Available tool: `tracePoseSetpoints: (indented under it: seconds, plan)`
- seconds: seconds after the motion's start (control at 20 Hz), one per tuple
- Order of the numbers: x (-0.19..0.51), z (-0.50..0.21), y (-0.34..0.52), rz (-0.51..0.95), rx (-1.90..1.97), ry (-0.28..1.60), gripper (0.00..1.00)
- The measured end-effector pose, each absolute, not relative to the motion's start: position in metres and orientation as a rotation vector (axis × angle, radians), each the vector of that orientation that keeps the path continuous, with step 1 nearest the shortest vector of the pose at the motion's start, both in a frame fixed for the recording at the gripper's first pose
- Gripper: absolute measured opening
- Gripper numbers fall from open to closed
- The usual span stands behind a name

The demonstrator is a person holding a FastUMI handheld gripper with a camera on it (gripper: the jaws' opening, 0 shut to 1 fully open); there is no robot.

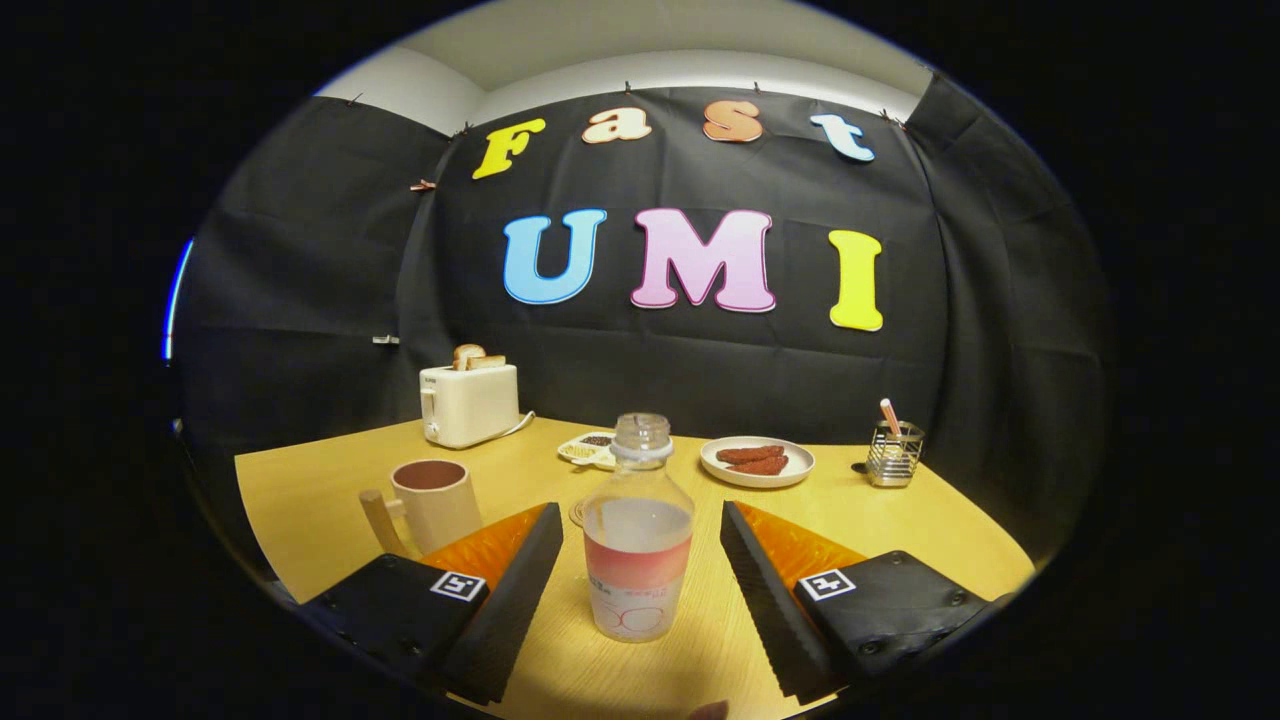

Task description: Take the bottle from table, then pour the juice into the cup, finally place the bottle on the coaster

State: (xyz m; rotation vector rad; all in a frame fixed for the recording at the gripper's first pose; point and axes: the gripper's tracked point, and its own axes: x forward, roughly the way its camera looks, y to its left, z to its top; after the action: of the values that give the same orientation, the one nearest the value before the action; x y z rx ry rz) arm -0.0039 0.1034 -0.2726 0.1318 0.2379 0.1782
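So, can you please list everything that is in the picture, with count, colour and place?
bottle: 1, clear with pink label, uncapped, upright between the fingers, touching neither
cup: 1, beige with handle, beside the left finger
coaster: 1, pale, mostly hidden behind the bottle
toaster: 1, cream, with toast, at the back beyond the cup
tray: 1, white, small, beyond the bottle
plate: 1, white, with reddish-brown food, beside the tray
holder: 1, wire, metal, right of the plate
table: 1, yellow wood
gripper: 1, open around the bottle
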Motion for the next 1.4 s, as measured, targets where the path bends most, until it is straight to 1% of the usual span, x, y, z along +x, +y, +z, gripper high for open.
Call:
tracePoseSetpoints:
  seconds: [0.4, 0.45, 0.55, 0.7, 0.85, 1.15, 1.4]
  plan:
    - [0.018, -0.315, 0.111, 0.168, 0.125, 0.286, 0.96]
    - [0.021, -0.320, 0.112, 0.167, 0.122, 0.294, 0.94]
    - [0.026, -0.320, 0.112, 0.157, 0.126, 0.302, 0.78]
    - [0.035, -0.313, 0.103, 0.111, 0.111, 0.336, 0.73]
    - [0.041, -0.287, 0.096, 0.085, 0.017, 0.324, 0.70]
    - [0.052, -0.231, 0.100, 0.112, -0.205, 0.309, 0.71]
    - [0.063, -0.222, 0.120, 0.117, -0.368, 0.341, 0.70]
